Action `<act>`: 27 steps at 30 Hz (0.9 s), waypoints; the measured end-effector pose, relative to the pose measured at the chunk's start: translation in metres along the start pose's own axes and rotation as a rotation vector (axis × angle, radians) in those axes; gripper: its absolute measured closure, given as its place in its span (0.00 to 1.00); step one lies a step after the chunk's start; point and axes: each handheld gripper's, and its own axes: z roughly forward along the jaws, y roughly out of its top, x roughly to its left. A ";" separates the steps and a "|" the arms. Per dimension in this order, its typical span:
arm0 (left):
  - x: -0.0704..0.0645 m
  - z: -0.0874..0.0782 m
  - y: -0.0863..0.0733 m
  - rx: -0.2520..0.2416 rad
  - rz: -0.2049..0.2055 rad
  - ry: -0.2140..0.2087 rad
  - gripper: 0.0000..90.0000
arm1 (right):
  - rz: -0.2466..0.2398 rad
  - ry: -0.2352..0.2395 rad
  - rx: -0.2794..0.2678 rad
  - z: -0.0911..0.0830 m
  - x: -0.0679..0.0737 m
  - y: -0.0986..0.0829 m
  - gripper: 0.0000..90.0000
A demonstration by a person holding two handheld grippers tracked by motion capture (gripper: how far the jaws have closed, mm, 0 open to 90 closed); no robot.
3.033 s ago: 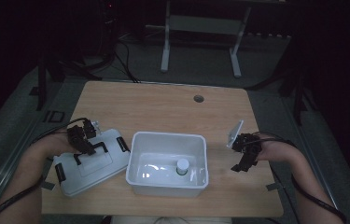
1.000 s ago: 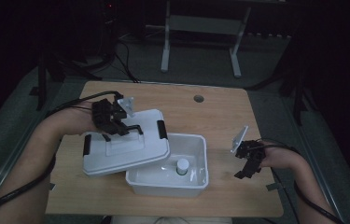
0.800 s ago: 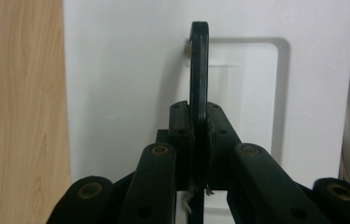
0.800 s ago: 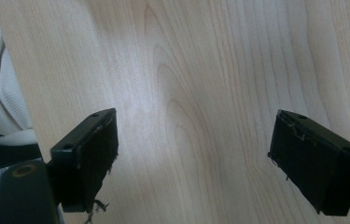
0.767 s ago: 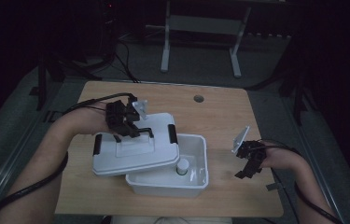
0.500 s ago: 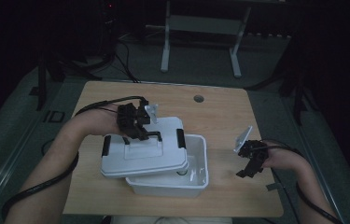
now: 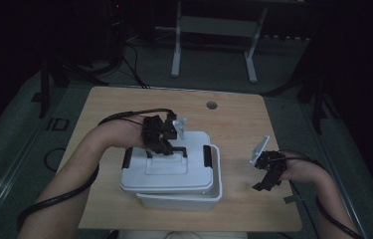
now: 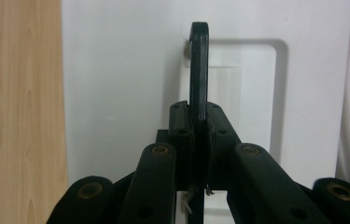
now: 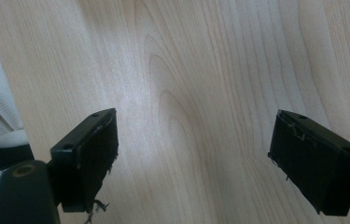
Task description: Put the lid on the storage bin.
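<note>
A white lid (image 7: 166,169) with black side clips hangs over the white plastic box (image 7: 194,200) at the table's front middle, covering most of it, offset a little to the left. My left gripper (image 7: 166,147) is shut on the lid's black handle (image 8: 198,65), which stands on edge between the jaws in the left gripper view. The white lid (image 8: 126,70) lies behind the handle. My right gripper (image 7: 266,181) hovers over bare wood right of the box, open, with nothing between its fingers (image 9: 88,154).
The wooden table (image 7: 233,119) has a round cable hole (image 7: 212,105) near its far edge. A metal stand (image 7: 214,30) and cables lie on the dark floor beyond. Bare wood shows at the back and on the right.
My left gripper took the lid from the table's left side and carried it rightward over the box, now lower and nearly covering it. The right gripper has barely moved.
</note>
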 end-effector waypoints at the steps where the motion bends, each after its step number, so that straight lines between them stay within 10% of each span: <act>1: -0.001 0.005 0.010 0.012 0.015 -0.011 0.93 | -0.002 0.000 0.005 0.000 0.000 0.000 0.17; 27: 0.006 0.038 0.031 0.060 0.018 -0.074 0.93 | 0.004 0.005 -0.009 0.003 0.001 -0.002 0.17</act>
